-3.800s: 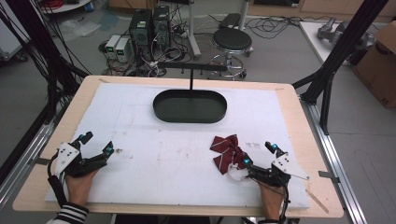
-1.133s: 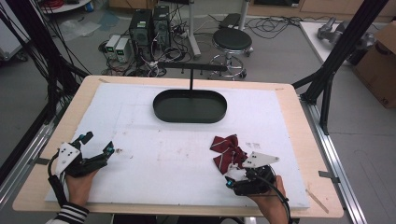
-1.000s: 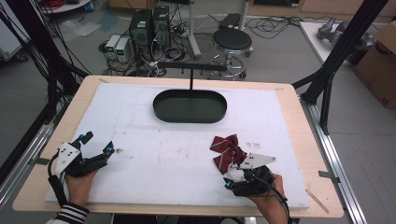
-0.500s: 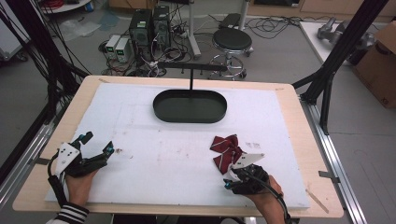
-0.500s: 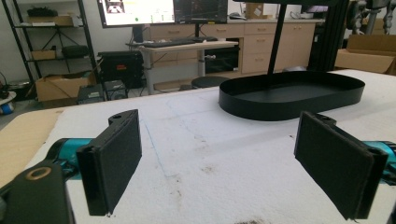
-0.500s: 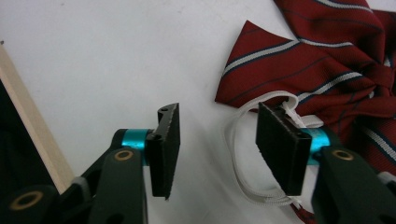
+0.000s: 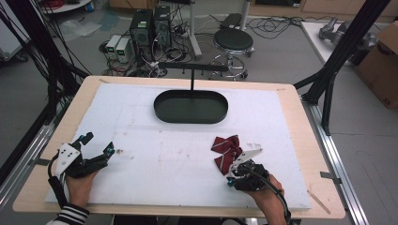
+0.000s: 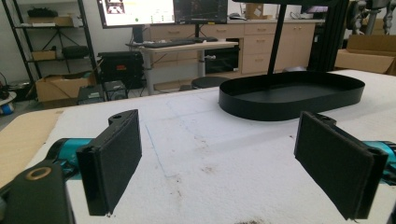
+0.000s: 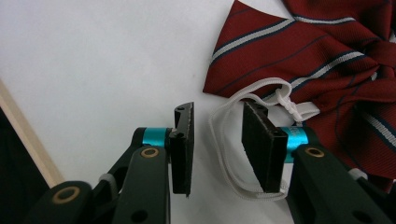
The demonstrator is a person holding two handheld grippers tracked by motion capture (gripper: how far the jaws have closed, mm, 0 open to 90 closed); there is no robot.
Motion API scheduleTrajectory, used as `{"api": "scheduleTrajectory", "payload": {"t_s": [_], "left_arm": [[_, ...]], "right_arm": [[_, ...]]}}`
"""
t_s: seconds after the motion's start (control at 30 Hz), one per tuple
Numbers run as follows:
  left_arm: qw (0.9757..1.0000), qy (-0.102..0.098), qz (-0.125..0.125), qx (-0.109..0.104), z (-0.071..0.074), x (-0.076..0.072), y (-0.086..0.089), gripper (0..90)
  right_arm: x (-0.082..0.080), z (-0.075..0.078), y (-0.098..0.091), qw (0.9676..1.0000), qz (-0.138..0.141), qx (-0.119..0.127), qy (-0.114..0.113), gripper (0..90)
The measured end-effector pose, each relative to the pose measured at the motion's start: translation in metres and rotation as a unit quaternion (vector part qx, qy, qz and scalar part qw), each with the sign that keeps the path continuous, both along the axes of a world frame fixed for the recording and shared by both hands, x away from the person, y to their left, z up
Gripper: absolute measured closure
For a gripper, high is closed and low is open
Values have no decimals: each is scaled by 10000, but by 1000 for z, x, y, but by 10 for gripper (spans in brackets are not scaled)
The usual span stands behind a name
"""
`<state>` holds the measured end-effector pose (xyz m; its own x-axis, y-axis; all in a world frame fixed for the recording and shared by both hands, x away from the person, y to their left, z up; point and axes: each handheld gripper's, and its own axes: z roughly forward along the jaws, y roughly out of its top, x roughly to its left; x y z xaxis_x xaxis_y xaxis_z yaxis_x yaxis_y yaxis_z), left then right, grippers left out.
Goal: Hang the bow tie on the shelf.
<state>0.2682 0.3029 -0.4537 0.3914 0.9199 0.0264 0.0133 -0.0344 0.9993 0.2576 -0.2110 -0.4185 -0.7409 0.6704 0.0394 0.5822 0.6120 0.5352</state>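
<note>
Cloth, that is what lies ahead of my right gripper [image 9: 215,149]: a dark red bow tie [image 9: 322,60] with thin pale stripes, flat on the white table cover [image 9: 93,56], just past my jaw tips and off toward the right-hand jaw. Its white elastic loop [image 9: 233,140] trails back from the fabric and curves into the gap between my pads. The jaws have just been closing and now stand narrowed, but they are not yet pressing; the cord lies loose between them, so I hold nothing.

I judge the tie light, soft and floppy. It will sag and swing when lifted, and the woven fabric may slide under a weak pinch. The elastic is thin and stretchy, easy to miss and likely to stretch before the tie follows. Better, I think, to pinch near the knot in the cord, or on the folded middle of the bow where the layers bunch.

My left gripper [image 7: 96,152] rests well apart on the far side of the cover, jaws wide open and empty. Beyond its pads sits a black oval tray [image 8: 289,95] with a low wall.

The cover looks matte, faintly scuffed and stained, over a wooden table [image 7: 300,122]. Around it stand a round stool [image 7: 233,40], computer boxes [image 7: 150,26] and cables on a grey floor.
</note>
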Motion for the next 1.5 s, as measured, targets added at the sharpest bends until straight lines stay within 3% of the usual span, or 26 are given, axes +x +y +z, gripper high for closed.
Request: {"api": "scheduleTrajectory", "payload": {"t_s": [0.33,0.5,0.6,0.77,0.87,1.0,1.03,1.1,1.17,1.2,1.23,1.33,1.4,1.43,1.5], "left_arm": [[10000,2,-3,3,0,0,0,153],[10000,0,-1,3,0,0,0,153],[10000,1,-2,3,0,0,0,153],[10000,1,-1,1,0,0,0,153],[10000,0,-1,-1,0,0,0,153],[10000,1,-2,4,0,0,0,153],[10000,1,-2,5,0,0,0,153],[10000,-7,3,7,0,0,0,153],[10000,-4,-1,6,0,0,0,153],[10000,-3,1,6,0,0,0,153],[10000,-3,1,6,0,0,0,153],[10000,-3,0,9,0,0,0,153],[10000,-7,-1,8,0,0,0,153],[10000,-4,-1,9,0,0,0,153],[10000,-2,0,5,0,0,0,153]], "right_arm": [[6,-3,2,9998,-31,-76,164,748],[9,-3,0,9997,-111,-63,223,859],[9,-3,0,9997,-108,-57,222,867],[7,-3,-1,9998,-170,-42,116,869],[7,-2,-4,9996,-263,117,36,870],[4,2,-6,9979,-290,505,-300,871],[4,2,-6,9979,-290,505,-300,871],[3,8,-6,9950,-285,786,-547,872],[3,10,-6,9936,-271,871,-659,872],[2,16,-5,9906,-273,1029,-855,872],[2,16,-5,9906,-273,1029,-855,872],[3,28,-2,9826,-239,1384,-1213,872],[3,31,-1,9807,-228,1471,-1267,872],[5,36,1,9775,-192,1608,-1355,872],[6,38,2,9757,-169,1639,-1442,872]]}}
